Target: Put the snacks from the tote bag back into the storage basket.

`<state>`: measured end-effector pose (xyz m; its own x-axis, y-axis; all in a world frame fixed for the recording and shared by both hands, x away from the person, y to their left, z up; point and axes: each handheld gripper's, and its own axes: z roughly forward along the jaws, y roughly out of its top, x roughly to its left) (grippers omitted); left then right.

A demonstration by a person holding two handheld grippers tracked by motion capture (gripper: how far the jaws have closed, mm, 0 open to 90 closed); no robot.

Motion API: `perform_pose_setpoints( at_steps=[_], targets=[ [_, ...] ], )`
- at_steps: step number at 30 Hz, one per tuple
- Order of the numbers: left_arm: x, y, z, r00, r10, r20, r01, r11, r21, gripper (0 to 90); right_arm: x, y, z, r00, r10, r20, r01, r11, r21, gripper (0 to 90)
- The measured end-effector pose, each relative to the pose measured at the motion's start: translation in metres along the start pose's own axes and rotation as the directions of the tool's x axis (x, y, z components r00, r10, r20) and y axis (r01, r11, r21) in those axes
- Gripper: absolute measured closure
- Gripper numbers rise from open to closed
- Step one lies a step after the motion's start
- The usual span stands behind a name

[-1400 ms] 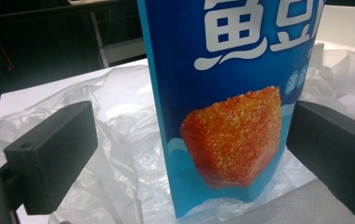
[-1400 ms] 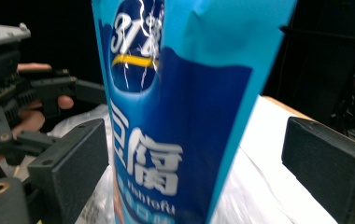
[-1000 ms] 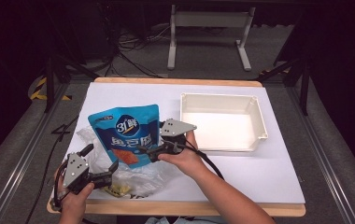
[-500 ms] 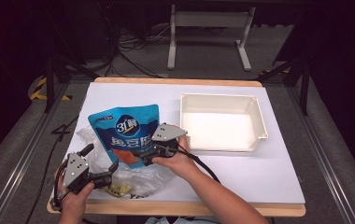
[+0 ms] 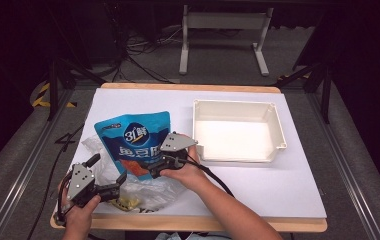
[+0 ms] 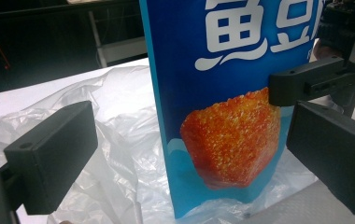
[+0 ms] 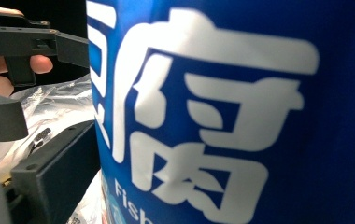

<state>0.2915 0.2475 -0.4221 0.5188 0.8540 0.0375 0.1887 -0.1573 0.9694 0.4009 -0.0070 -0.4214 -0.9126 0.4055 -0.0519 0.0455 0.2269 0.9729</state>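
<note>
The blue pouch (image 5: 135, 140) lies on the worktop (image 5: 288, 185), at 9 o'clock of the tray (image 5: 278, 132). The right hand-held gripper (image 5: 153, 170) pinches its lower edge; the left hand-held gripper (image 5: 115, 187) is spread beside the plastic bag (image 5: 148, 192). Judged step: extraction. Next: lift clear toward 3 o'clock.

My left gripper (image 5: 109, 186) sits near the table's front left corner, held in my left hand (image 5: 80, 215), jaws spread wide. My right gripper (image 5: 154, 167) lies further in from the front edge, my right hand (image 5: 188, 172) wrapped around it, forearm angling in from the front.
</note>
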Motion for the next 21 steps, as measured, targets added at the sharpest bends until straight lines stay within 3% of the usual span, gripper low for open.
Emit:
perform_pose_setpoints(
  at_steps=[7, 13, 21],
  targets=[
    [-0.0002, 0.0001, 0.0000, 1.0000, 0.001, 0.000, -0.001, 1.0000, 0.000, 2.6, -0.0019, 0.0000, -0.0007, 0.9993, -0.002, -0.036, 0.002, 1.000, 0.000, 12.7],
    [-0.0006, -0.0002, 0.0005, 1.0000, 0.001, 0.001, -0.001, 1.0000, 0.001, 2.7, -0.0049, 0.0007, -0.0020, 0.9910, -0.007, -0.134, 0.013, 0.999, 0.040, 36.3],
    [-0.0011, 0.0000, 0.0000, 1.0000, 0.001, 0.001, -0.001, 1.0000, 0.001, 2.6, -0.0083, 0.0007, -0.0038, 0.9850, -0.012, -0.172, 0.020, 0.999, 0.049, 46.6]
  ],
)
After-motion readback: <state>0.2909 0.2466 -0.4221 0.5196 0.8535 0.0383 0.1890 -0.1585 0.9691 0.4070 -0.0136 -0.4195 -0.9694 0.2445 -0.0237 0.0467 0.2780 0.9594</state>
